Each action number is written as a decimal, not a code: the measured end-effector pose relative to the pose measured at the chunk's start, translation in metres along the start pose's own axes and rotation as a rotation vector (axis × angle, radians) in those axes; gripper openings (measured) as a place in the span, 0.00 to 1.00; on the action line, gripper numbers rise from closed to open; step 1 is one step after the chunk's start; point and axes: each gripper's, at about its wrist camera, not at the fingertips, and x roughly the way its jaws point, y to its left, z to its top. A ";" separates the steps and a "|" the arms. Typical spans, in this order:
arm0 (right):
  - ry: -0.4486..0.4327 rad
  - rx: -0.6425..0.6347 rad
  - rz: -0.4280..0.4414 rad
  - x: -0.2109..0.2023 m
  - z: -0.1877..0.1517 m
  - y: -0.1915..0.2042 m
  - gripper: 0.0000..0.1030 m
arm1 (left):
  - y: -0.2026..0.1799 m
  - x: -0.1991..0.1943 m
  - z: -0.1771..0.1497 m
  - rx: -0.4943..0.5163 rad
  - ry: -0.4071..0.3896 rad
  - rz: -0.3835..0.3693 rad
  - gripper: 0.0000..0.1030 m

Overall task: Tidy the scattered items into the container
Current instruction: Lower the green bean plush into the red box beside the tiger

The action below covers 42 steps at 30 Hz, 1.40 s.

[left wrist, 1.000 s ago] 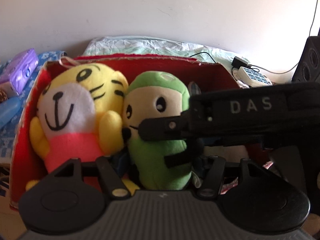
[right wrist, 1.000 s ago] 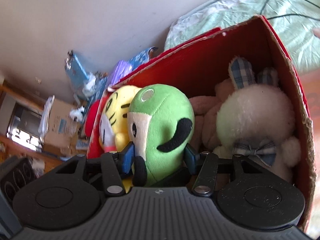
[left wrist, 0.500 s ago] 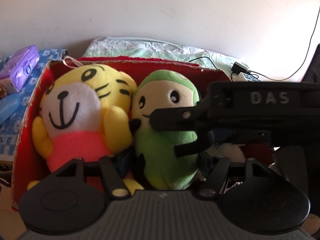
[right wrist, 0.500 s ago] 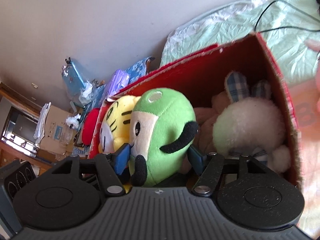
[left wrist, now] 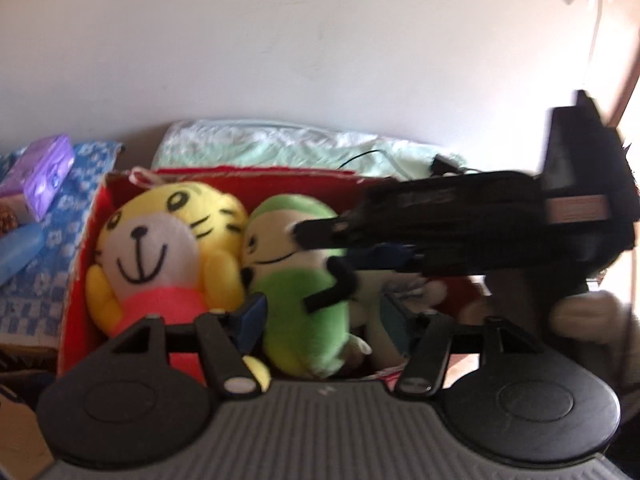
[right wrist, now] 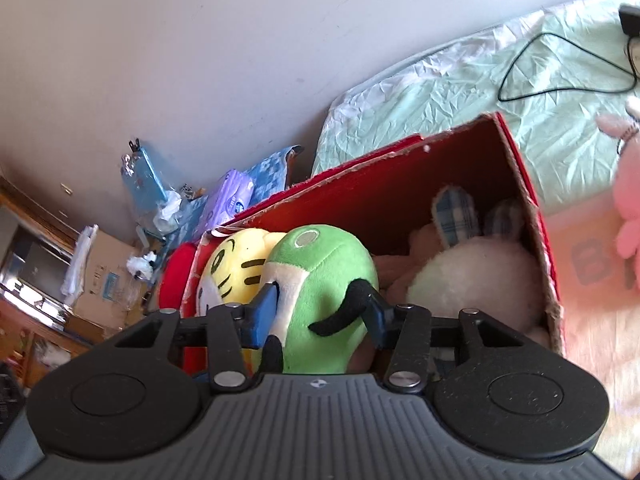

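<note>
From the left wrist, the red cardboard box (left wrist: 80, 264) holds a yellow tiger plush (left wrist: 160, 256) pressed against a green plush (left wrist: 304, 304), which stands upright in the middle. The left gripper (left wrist: 320, 316) has its blue-padded fingers (left wrist: 252, 316) spread wide to either side of the green plush's lower body, with a gap showing on the right side, so it grips nothing. The right gripper (left wrist: 320, 236), black and blurred, reaches in from the right across the green plush's head and hides much of the box's right half. Behind the box lie a pale green sheet (left wrist: 272, 148) and, to the left, a purple pack (left wrist: 48, 172) on blue patterned cloth. From the right wrist, the right gripper (right wrist: 320, 312) has its fingers (right wrist: 264, 312) at both flanks of the green plush (right wrist: 320, 280); whether they press it I cannot tell. The tiger (right wrist: 232, 268) sits to its left, a cream rabbit plush (right wrist: 476, 276) with plaid ears to its right, all inside the box (right wrist: 532, 216). A pink plush (right wrist: 630, 216) lies outside on the right, and a black cable (right wrist: 560, 80) crosses the sheet (right wrist: 440, 92).
</note>
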 end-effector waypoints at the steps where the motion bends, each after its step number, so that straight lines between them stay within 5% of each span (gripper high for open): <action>1: 0.003 -0.017 0.001 0.003 0.001 0.002 0.48 | -0.002 0.002 0.000 0.006 0.005 -0.007 0.64; 42: -0.072 -0.012 0.033 -0.034 -0.003 0.008 0.53 | 0.001 0.005 0.006 -0.024 -0.030 0.009 0.66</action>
